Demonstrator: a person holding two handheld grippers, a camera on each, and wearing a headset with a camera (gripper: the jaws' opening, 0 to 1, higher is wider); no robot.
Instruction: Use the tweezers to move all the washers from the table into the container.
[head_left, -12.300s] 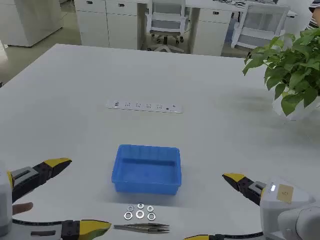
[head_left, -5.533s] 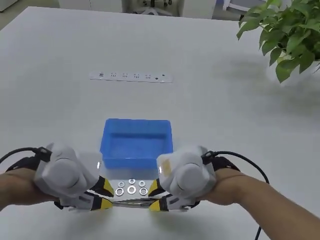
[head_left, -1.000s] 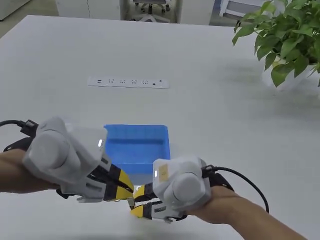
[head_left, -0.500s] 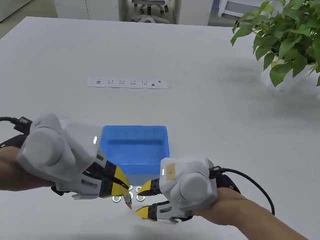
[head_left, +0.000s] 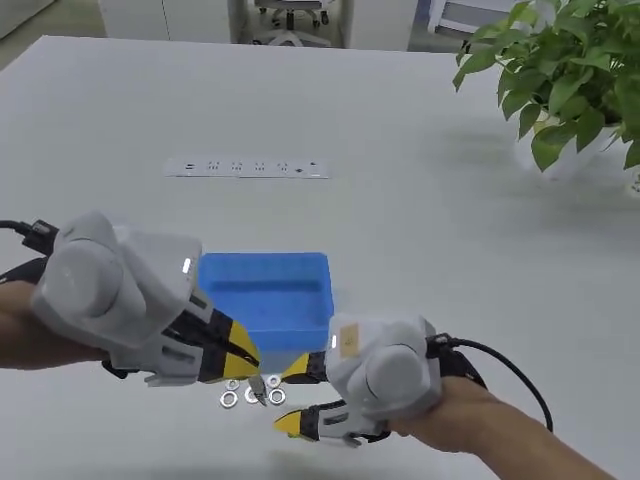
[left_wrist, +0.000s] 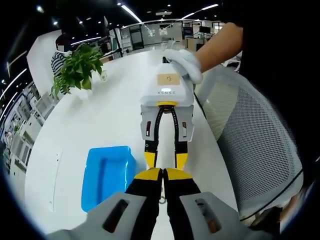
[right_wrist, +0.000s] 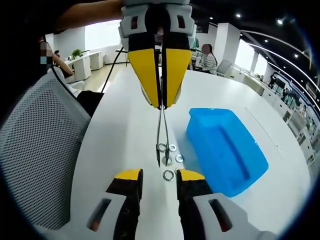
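My left gripper (head_left: 250, 360) is shut on thin metal tweezers (head_left: 258, 388), whose tips point down at several small silver washers (head_left: 240, 397) on the white table. In the right gripper view the tweezers (right_wrist: 161, 135) hang from the left gripper (right_wrist: 161, 102) down to the washers (right_wrist: 172, 148). Facing it, my right gripper (head_left: 290, 398) stands open with nothing between its jaws, close to the washers. The blue container (head_left: 262, 295) is empty and sits just behind them, also seen as the blue container (right_wrist: 225, 150) in the right gripper view.
A white power strip (head_left: 245, 168) lies further back on the table. A potted plant (head_left: 560, 70) stands at the far right. A mesh chair (left_wrist: 260, 150) is close to the table's near edge.
The tweezers were lifted off the table between both grippers. In the last second the right gripper opened and drew back, so the left gripper alone holds them, tips down at the washers.
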